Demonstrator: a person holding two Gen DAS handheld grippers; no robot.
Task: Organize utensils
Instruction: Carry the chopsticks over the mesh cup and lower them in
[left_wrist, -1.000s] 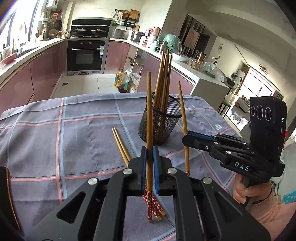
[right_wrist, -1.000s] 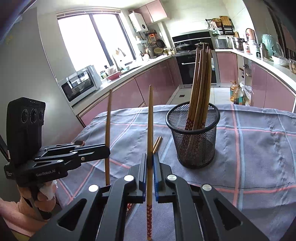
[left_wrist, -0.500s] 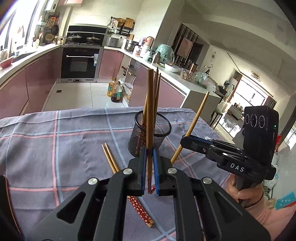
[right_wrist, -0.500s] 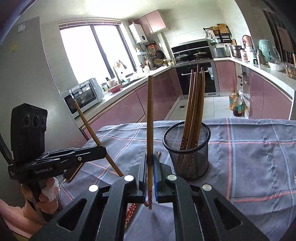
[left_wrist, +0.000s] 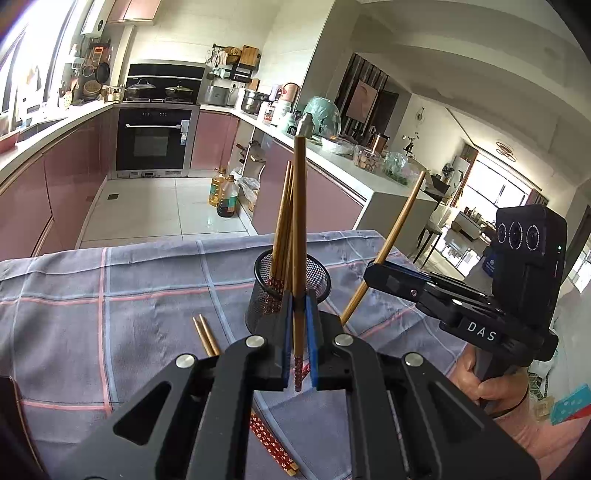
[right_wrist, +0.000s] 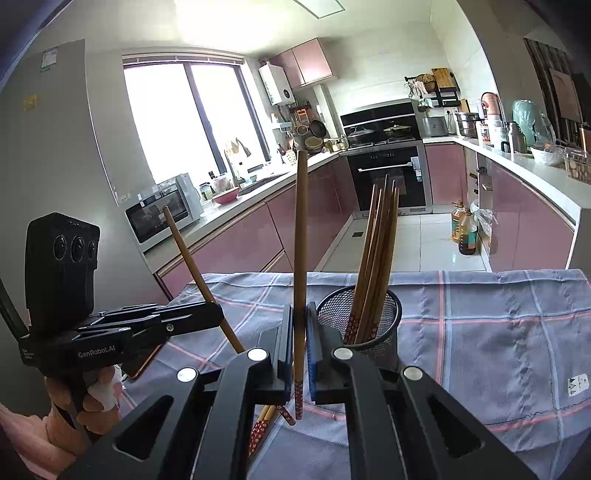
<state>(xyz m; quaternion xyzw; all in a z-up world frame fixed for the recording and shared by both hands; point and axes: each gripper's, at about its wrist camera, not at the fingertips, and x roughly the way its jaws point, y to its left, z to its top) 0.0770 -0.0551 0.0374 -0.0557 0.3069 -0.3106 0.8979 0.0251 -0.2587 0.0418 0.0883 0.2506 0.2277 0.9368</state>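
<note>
White "DAS" on right gripper (left_wrist: 373, 275), "GenRobot.AI" on left gripper (right_wrist: 218, 314), both jaws clamped on chopsticks (left_wrist: 298, 236).

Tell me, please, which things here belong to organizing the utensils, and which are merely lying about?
Job: the chopstick in the left claw, the chopstick in the right claw, the loose chopsticks, the mesh holder.
Lying about: oil bottles, microwave.

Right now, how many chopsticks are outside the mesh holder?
4: left chopstick in the left gripper, right chopstick in the right gripper, loose pair on the cloth. Others may hide beneath.
</note>
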